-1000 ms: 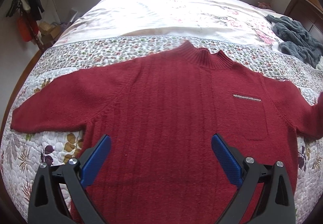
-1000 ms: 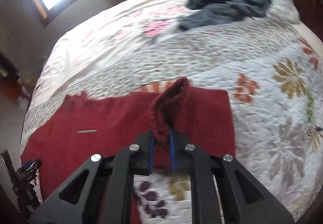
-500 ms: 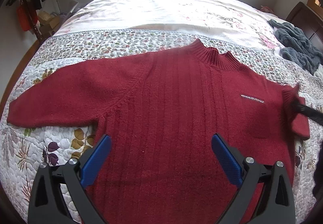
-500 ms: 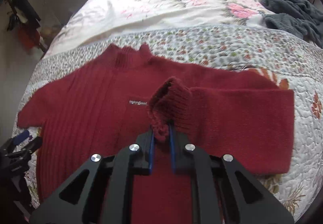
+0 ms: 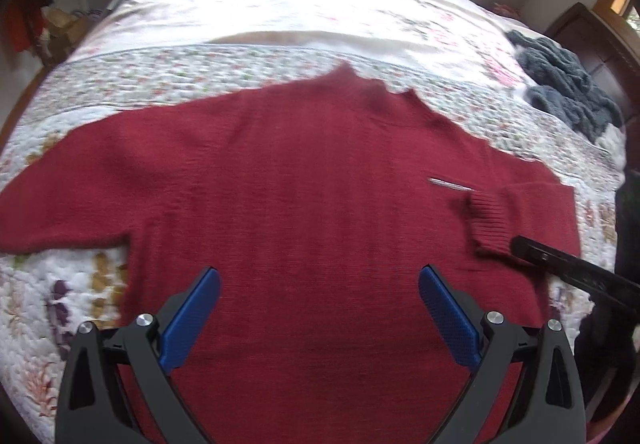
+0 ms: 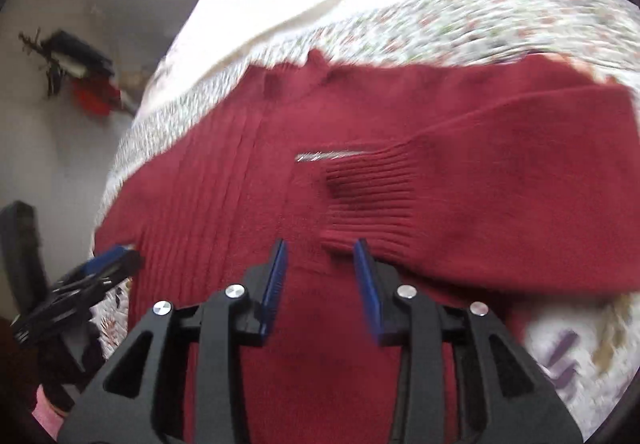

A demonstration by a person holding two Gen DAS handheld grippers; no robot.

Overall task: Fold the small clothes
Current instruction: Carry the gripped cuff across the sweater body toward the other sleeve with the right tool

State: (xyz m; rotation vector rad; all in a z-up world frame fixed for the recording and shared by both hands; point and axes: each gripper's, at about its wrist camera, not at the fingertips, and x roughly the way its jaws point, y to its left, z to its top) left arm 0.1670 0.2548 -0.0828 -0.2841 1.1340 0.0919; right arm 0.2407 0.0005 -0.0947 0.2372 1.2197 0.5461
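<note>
A dark red knit sweater (image 5: 300,183) lies face up on the quilted bed (image 5: 240,63), collar away from me. Its right sleeve is folded inward, and the ribbed cuff (image 6: 372,199) rests flat on the chest beside a small silver label (image 6: 328,155). My right gripper (image 6: 321,244) is open, its blue pads parted just short of the cuff's near corner and holding nothing. My left gripper (image 5: 319,271) is wide open above the sweater's lower body. The other sleeve (image 5: 60,211) stretches out flat to the left. The cuff (image 5: 490,219) also shows in the left wrist view.
A grey fuzzy garment (image 5: 568,83) is heaped at the bed's far right, near a dark wooden headboard (image 5: 592,35). Clutter and hanging items (image 6: 80,75) stand by the wall to the left. Bare quilt surrounds the sweater.
My right gripper carried the cuff inward over the chest, then opened and let it drop flat. The left gripper stayed open over the lower body.
</note>
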